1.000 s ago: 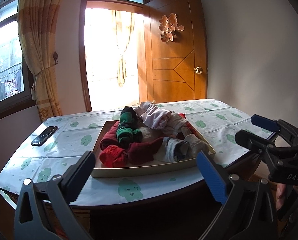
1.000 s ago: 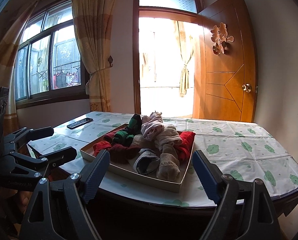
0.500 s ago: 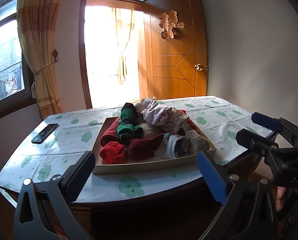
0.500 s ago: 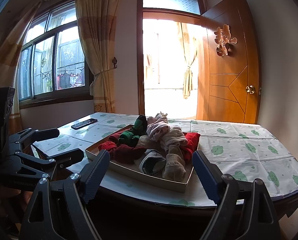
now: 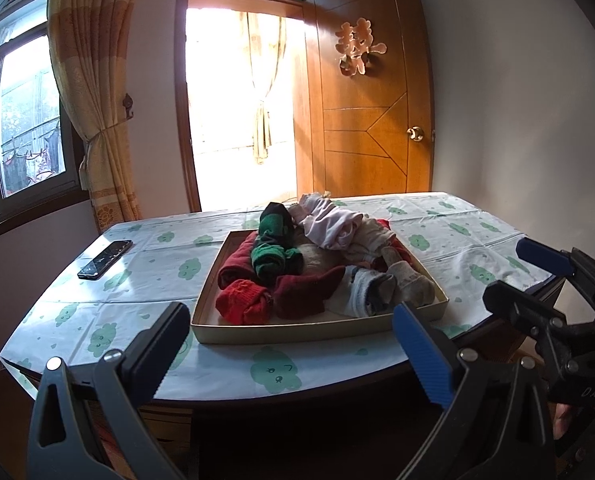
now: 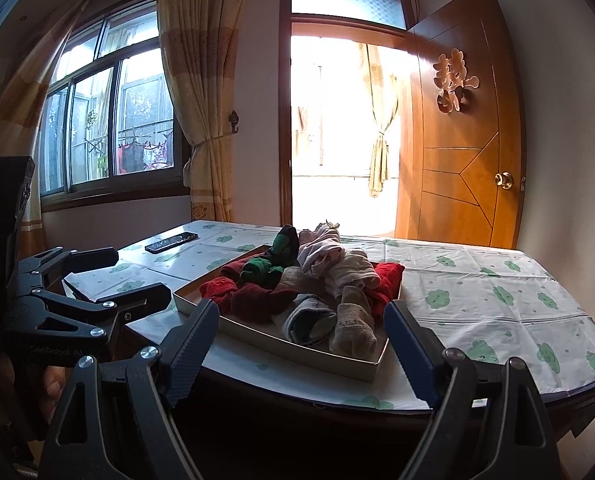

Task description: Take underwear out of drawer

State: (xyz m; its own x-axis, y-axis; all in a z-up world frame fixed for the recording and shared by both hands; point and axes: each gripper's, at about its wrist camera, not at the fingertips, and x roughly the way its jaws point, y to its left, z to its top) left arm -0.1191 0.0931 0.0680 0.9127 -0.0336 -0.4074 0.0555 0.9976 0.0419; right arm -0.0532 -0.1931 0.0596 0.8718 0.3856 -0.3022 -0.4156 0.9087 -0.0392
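Left gripper point(image 5: 291, 334): fingers point(image 5: 159, 344) stood wide apart, nothing between them, touching nothing; held short of the table's near edge. Right gripper point(image 6: 301, 330): fingers point(image 6: 411, 344) likewise wide apart and empty, clear of the table.

Drawer point(image 5: 321, 330): shallow, pale, open tray lying on the table point(image 5: 145, 276), which was covered in a white cloth printed with green clouds. Contents: a heap of rolled and bunched garments — red point(image 5: 243, 300), maroon point(image 5: 307, 290), green-and-black point(image 5: 275, 240), pale pink point(image 5: 331, 222), cream, and grey-beige pieces point(image 5: 411, 282) at the right. Which were underwear could not be told. All lay inside the drawer, piled above its rim.

Phone point(image 5: 105, 259): dark, flat on the table, well apart to the drawer's left.
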